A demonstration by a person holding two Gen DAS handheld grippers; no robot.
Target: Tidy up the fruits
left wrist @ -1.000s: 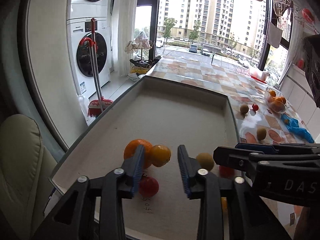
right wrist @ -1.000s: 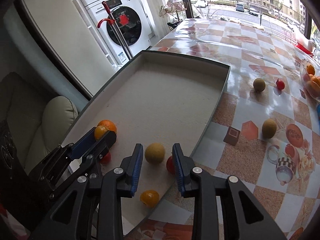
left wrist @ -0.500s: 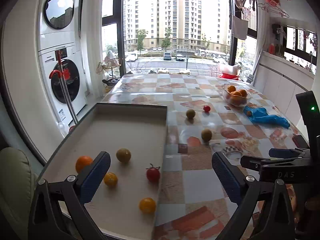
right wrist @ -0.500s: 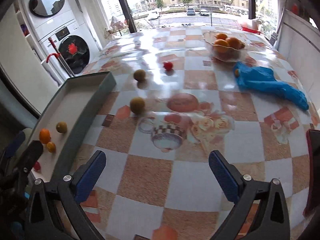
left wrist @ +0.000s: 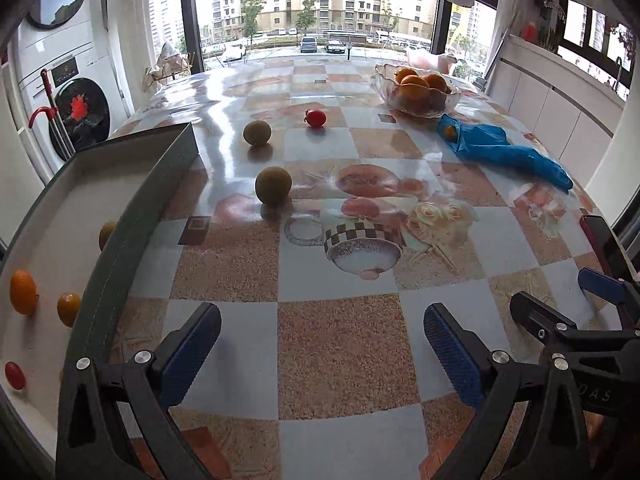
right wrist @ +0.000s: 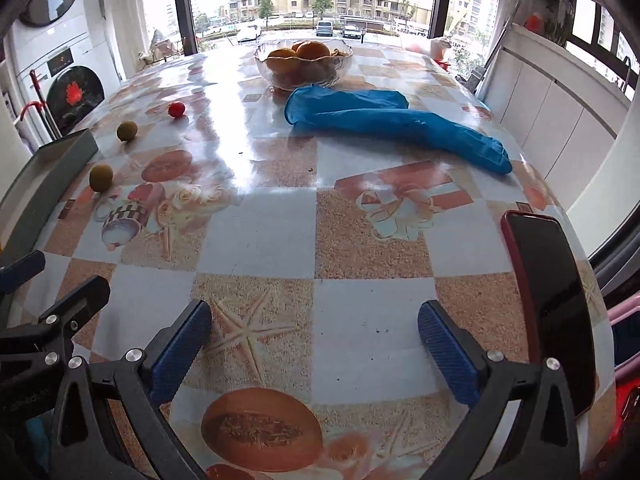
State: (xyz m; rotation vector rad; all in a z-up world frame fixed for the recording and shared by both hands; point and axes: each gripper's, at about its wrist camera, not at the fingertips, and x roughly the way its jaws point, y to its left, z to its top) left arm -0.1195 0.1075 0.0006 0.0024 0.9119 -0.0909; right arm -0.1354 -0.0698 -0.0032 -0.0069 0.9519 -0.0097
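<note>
The left gripper [left wrist: 322, 338] and the right gripper [right wrist: 314, 334] both hang over the table [right wrist: 280, 240] with jaws spread wide and nothing between them. Only the right view shows the whole phone [right wrist: 548, 304] near the table's right edge. Only the left view looks into the tray [left wrist: 48, 240], where an orange [left wrist: 23, 293] and small fruits lie. Farther off, both show two green fruits [left wrist: 273, 185], a red one [left wrist: 315, 117], a blue glove [right wrist: 392, 120] and the bowl [right wrist: 303, 62] of oranges.

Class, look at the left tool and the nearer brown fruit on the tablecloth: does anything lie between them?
Nothing visible does. Only bare tablecloth lies between the open left tool and the nearer brown fruit.
</note>
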